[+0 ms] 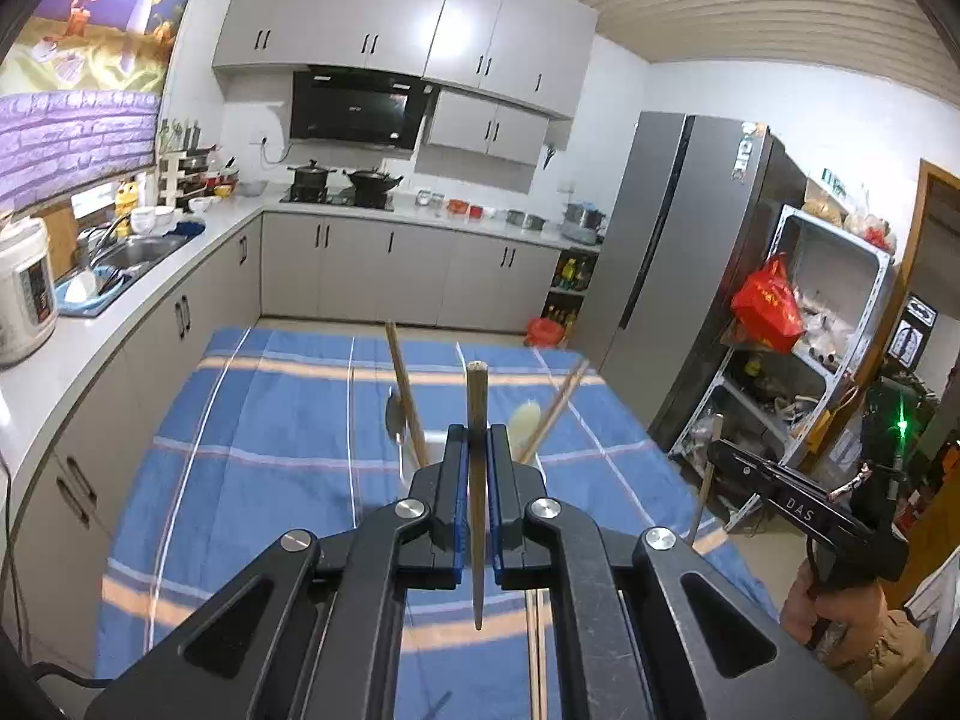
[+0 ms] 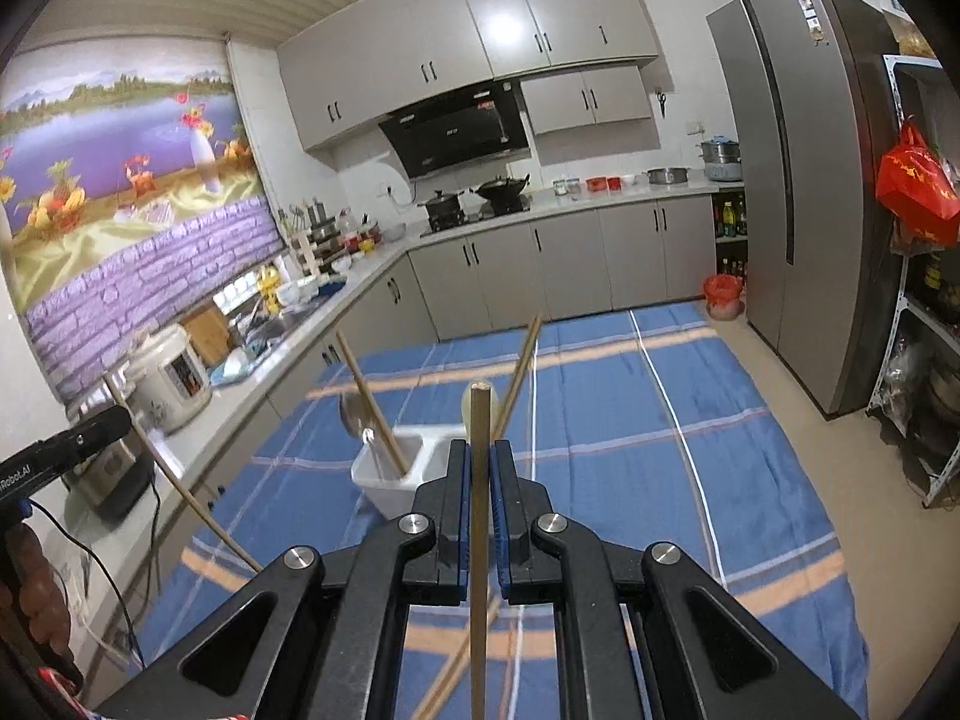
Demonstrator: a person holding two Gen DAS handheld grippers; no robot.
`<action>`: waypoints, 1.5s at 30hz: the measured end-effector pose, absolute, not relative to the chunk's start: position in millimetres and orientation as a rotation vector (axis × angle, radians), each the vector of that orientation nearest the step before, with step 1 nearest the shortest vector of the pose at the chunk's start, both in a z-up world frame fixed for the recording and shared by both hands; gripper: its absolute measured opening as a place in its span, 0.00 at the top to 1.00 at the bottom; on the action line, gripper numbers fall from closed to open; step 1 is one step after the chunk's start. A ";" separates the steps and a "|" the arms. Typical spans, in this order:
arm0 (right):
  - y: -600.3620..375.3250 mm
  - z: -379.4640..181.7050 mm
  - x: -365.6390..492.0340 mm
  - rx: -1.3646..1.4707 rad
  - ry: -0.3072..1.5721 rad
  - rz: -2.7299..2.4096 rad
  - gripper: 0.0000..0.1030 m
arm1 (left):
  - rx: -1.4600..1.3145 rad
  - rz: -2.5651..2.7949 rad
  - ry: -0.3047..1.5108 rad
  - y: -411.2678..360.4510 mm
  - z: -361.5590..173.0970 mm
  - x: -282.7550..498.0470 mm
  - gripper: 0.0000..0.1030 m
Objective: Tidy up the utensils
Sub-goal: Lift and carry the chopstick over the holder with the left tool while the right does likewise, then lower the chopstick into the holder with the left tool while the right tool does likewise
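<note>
My left gripper (image 1: pixel 478 438) is shut on a wooden chopstick (image 1: pixel 477 480) that stands upright between its blue pads. My right gripper (image 2: pixel 479 456) is shut on another wooden chopstick (image 2: pixel 478 510), also upright. Both are held above the table just short of a white two-compartment utensil holder (image 2: pixel 390 474). The holder has two chopsticks (image 2: pixel 369 402), a metal spoon (image 2: pixel 354 414) and a pale spoon (image 2: pixel 467 405) standing in it. In the left wrist view the holder (image 1: pixel 432 438) is mostly hidden behind the fingers. The right gripper (image 1: pixel 720 450) shows there too, and the left gripper (image 2: pixel 114 420) in the right view.
The table has a blue striped cloth (image 1: pixel 270 420). More chopsticks (image 2: pixel 456 672) lie on the cloth below my grippers. A kitchen counter with a rice cooker (image 2: pixel 168 378) and sink runs along the left. A fridge (image 2: pixel 798 180) and a metal shelf (image 1: pixel 810 330) stand to the right.
</note>
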State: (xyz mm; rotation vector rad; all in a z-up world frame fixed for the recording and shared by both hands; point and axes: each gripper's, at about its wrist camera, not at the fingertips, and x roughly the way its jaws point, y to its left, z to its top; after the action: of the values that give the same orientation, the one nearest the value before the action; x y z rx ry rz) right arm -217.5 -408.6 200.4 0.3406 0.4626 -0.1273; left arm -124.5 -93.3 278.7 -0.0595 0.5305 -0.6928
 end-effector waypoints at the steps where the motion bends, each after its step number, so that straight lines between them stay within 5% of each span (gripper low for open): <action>1: -410.7 205.6 -212.0 0.346 0.450 -0.131 0.94 | -0.061 -0.701 0.522 -93.6 284.3 -117.8 0.95; 26: -423.9 263.2 -64.1 0.349 0.238 -0.182 0.94 | -0.024 -0.744 0.508 -184.0 277.3 33.9 0.95; 37: -420.3 186.7 -24.6 0.281 0.353 -0.263 0.93 | 0.122 -0.671 0.647 -225.7 202.9 56.8 0.95; 45: -424.0 156.1 -27.7 0.316 0.440 -0.218 0.93 | 0.082 -0.667 0.656 -205.2 210.9 45.6 0.94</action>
State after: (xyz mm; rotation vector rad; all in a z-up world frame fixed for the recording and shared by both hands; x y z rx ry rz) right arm -27.7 -424.0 156.1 0.3160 0.4400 -0.2184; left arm 45.6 -205.2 210.9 0.0820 0.6561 -0.6667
